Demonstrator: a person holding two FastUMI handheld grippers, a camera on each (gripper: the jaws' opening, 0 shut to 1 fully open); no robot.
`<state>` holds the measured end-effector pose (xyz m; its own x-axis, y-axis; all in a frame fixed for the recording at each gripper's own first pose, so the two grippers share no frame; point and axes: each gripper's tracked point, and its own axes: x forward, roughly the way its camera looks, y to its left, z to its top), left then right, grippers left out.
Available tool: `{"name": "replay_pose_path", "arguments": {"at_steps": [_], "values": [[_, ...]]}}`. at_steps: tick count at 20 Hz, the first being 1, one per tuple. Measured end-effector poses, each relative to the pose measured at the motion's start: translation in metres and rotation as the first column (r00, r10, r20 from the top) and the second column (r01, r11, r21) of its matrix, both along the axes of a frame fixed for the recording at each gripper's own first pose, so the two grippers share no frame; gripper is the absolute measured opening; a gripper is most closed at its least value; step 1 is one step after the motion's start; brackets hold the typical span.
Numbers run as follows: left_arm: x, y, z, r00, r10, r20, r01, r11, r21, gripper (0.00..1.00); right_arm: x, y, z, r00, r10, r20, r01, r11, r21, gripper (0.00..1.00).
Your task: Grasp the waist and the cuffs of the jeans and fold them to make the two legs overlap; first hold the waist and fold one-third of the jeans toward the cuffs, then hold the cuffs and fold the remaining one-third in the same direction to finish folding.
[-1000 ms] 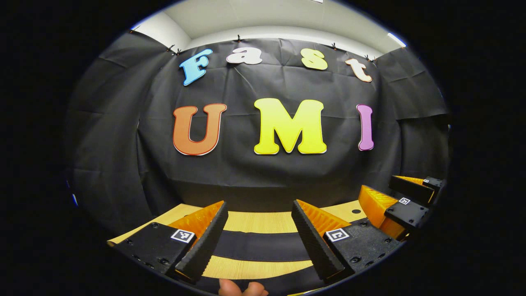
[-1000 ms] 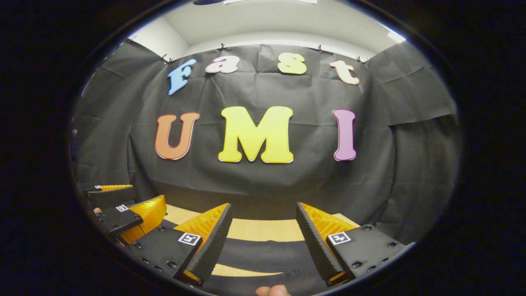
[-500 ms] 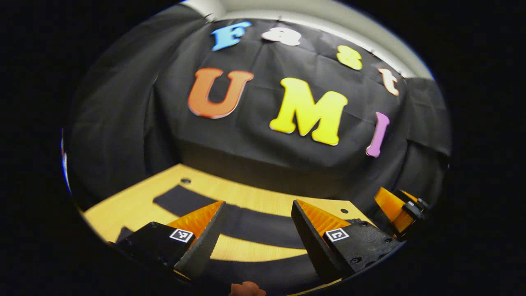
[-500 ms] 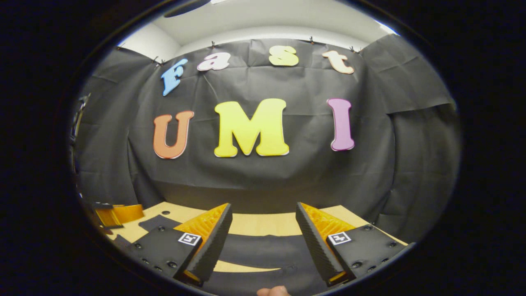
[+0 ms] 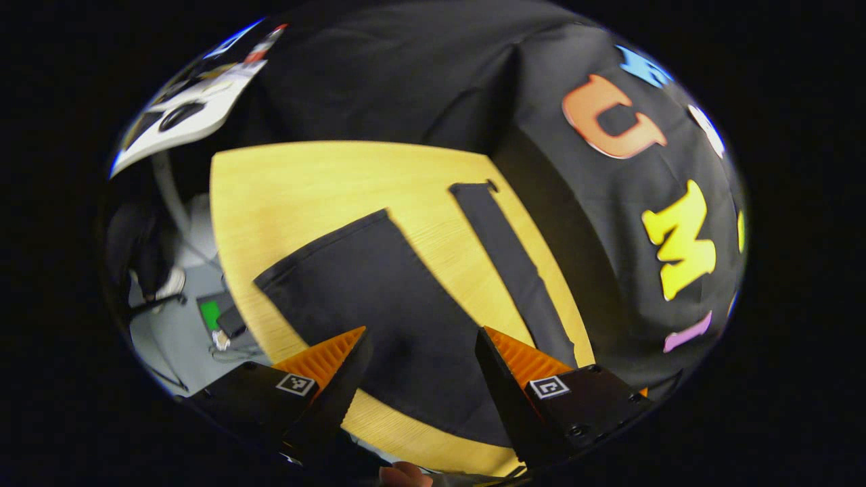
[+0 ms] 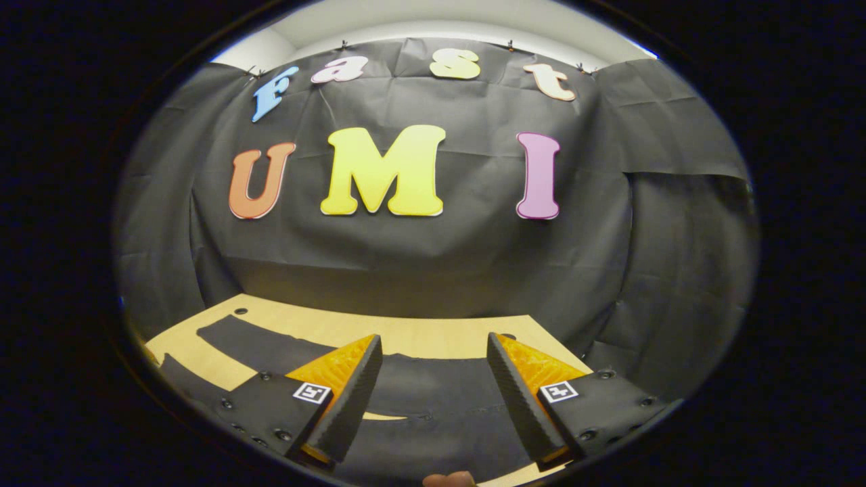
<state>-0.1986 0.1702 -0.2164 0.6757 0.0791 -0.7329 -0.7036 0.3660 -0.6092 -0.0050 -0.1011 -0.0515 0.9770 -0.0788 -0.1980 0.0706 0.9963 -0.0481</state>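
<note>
Both tools are open and empty right now, so this is the approach before the very first grab. The jeans point(image 5: 379, 297) are dark, lying spread flat on the wooden bench point(image 5: 304, 182) with the two legs apart. In the left gripper view one wide leg runs from about 6 o'clock up toward the middle, its cuff end squared off near the center, and the other leg is a narrower strip off toward 1 o'clock, with bare wood between them. The left tool point(image 5: 419, 368) hovers above the wide leg, jaws well apart, nothing between them.

In the right gripper view the right tool point(image 6: 433, 379) is also spread wide, hanging over dark fabric point(image 6: 433, 406) at 6 o'clock, with a leg curving off toward 9 o'clock across the bench. Can't tell for sure if that's the waist under it, but my guess is yes.

How I'd do this bit: one tool on the waist edge, the other on the cuff of the same leg, so the whole side lifts evenly. Come in low and nearly flat so the lower finger slides under the fabric. Grab both layers of the hem, not just the top one, or it'll peel open. Then carry the near leg over onto the far strip and line up the cuffs first. Denim's stiff, so lift it instead of dragging.
</note>
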Motion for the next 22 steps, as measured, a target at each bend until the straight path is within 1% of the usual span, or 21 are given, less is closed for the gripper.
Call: {"name": "replay_pose_path", "arguments": {"at_steps": [2, 3, 4, 7, 8, 10, 11, 12, 13, 16, 19, 20, 21, 22], "values": [[-0.011, -0.001, -0.010, 0.996, 0.084, -0.018, -0.086, 0.990, -0.112, 0.99, -0.001, -0.002, -0.002, 1.000, -0.002, -0.007, 0.002, 1.000, -0.006, 0.94], [-0.016, -0.003, -0.013, 0.991, 0.131, -0.031, -0.134, 0.976, -0.169, 0.99, -0.001, -0.003, -0.003, 1.000, -0.007, -0.012, 0.006, 1.000, -0.011, 0.94], [-0.017, -0.007, -0.024, 0.987, 0.154, -0.040, -0.159, 0.967, -0.198, 0.99, -0.001, -0.006, -0.003, 1.000, -0.012, -0.016, 0.011, 1.000, -0.014, 0.94], [-0.025, 0.011, -0.031, 0.977, 0.204, -0.063, -0.213, 0.948, -0.238, 1.00, -0.003, -0.023, -0.005, 0.998, -0.054, -0.033, 0.053, 0.999, -0.010, 0.94], [-0.020, 0.015, -0.032, 0.974, 0.217, -0.062, -0.225, 0.941, -0.252, 1.00, -0.004, -0.030, -0.005, 0.997, -0.072, -0.034, 0.072, 0.997, -0.011, 0.96], [-0.017, 0.021, -0.030, 0.969, 0.243, -0.052, -0.248, 0.928, -0.277, 0.98, -0.007, -0.043, -0.008, 0.994, -0.105, -0.039, 0.105, 0.994, -0.009, 0.96], [-0.013, 0.026, -0.030, 0.966, 0.253, -0.046, -0.255, 0.925, -0.283, 0.98, -0.007, -0.048, -0.010, 0.991, -0.122, -0.047, 0.121, 0.993, -0.010, 0.94], [-0.009, 0.029, -0.031, 0.966, 0.255, -0.037, -0.255, 0.924, -0.284, 0.99, -0.007, -0.053, -0.012, 0.989, -0.136, -0.055, 0.136, 0.991, -0.008, 0.94], [-0.005, 0.031, -0.031, 0.967, 0.253, -0.027, -0.250, 0.927, -0.280, 0.99, -0.009, -0.058, -0.014, 0.987, -0.150, -0.061, 0.150, 0.989, -0.007, 0.96], [0.009, 0.038, -0.030, 0.970, 0.245, 0.011, -0.233, 0.934, -0.271, 0.98, -0.012, -0.069, -0.021, 0.980, -0.185, -0.077, 0.185, 0.983, -0.008, 0.96], [0.022, 0.042, -0.030, 0.976, 0.213, 0.035, -0.198, 0.948, -0.250, 0.97, -0.018, -0.084, -0.028, 0.969, -0.227, -0.101, 0.228, 0.974, -0.010, 0.96], [0.026, 0.042, -0.031, 0.978, 0.205, 0.031, -0.192, 0.952, -0.239, 0.97, -0.019, -0.087, -0.029, 0.966, -0.238, -0.101, 0.238, 0.971, -0.012, 0.94], [0.029, 0.042, -0.033, 0.981, 0.194, 0.025, -0.184, 0.957, -0.225, 0.97, -0.019, -0.090, -0.029, 0.964, -0.247, -0.100, 0.247, 0.969, -0.016, 0.96], [0.033, 0.043, -0.036, 0.984, 0.177, 0.025, -0.168, 0.964, -0.206, 0.94, -0.018, -0.094, -0.029, 0.961, -0.259, -0.102, 0.258, 0.966, -0.021, 0.96]]}}
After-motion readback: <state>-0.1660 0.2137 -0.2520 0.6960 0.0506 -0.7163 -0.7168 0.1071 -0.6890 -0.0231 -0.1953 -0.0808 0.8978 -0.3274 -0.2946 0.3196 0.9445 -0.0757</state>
